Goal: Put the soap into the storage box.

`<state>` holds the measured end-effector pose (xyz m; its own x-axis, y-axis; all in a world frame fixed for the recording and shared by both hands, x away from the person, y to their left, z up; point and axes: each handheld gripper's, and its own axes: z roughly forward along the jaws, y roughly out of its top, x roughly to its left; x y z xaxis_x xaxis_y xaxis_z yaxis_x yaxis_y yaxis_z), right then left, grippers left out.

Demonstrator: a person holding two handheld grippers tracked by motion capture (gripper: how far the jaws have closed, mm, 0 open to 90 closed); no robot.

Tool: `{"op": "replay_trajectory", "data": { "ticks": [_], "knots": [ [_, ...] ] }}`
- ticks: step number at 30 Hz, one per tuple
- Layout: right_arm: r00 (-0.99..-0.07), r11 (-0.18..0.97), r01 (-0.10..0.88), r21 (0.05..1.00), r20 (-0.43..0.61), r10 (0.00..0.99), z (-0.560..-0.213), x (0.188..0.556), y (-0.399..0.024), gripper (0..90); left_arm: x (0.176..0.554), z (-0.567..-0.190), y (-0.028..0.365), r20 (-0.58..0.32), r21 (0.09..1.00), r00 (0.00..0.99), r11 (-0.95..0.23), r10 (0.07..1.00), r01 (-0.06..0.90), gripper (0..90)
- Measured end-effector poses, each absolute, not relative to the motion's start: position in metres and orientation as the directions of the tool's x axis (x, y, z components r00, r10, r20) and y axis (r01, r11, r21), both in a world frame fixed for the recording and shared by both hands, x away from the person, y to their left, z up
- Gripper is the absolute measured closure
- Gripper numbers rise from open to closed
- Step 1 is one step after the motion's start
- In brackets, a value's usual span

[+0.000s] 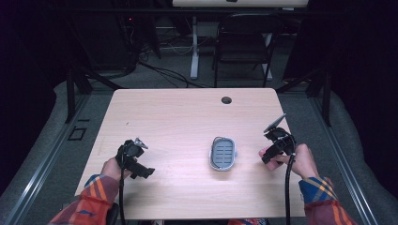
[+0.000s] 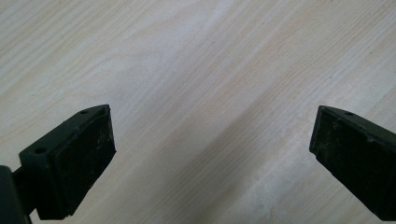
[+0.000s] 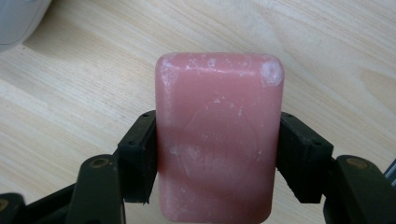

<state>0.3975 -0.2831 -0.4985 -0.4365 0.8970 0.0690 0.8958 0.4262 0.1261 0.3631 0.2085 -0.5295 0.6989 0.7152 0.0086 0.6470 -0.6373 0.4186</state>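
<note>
Spanning most of the high view, the pale wooden bench [image 1: 187, 122] carries a grey slotted soap dish [image 1: 223, 153] a little right of centre, with a small round cable hole [image 1: 226, 100] near its far edge. The left tongs [image 1: 137, 164] rest low over bare wood at the near left, jaws spread wide with nothing between them. The right tongs [image 3: 218, 156] pinch a pink soap bar [image 3: 219, 140] by its long sides, held above the bench just right of the dish.

The step in hand looks like carrying the bar to the dish. To do it well, the grip should stay firm on the flat sides, the bar kept level and lined up with the dish's long axis, then lowered until it rests before the jaws part.

The bar's lower end is cut off in the right gripper view, and the stamped oval on its face is too faint to read. From above, the bar is barely visible.
</note>
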Motion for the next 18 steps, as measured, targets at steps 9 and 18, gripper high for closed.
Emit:
{"op": "replay_trajectory", "data": {
  "ticks": [9,18],
  "knots": [
    [-0.427,0.413,0.896,0.162,0.062,0.902,-0.488,0.396,-0.275,37.1,0.363,-0.529,0.209,0.002,0.427,0.703,-0.637,0.711,0.642,0.1],
    [-0.447,0.432,0.884,0.177,0.056,0.893,-0.476,0.394,-0.265,37.1,0.363,-0.529,0.206,0.007,0.428,0.708,-0.642,0.706,0.636,0.1]
  ]
}}
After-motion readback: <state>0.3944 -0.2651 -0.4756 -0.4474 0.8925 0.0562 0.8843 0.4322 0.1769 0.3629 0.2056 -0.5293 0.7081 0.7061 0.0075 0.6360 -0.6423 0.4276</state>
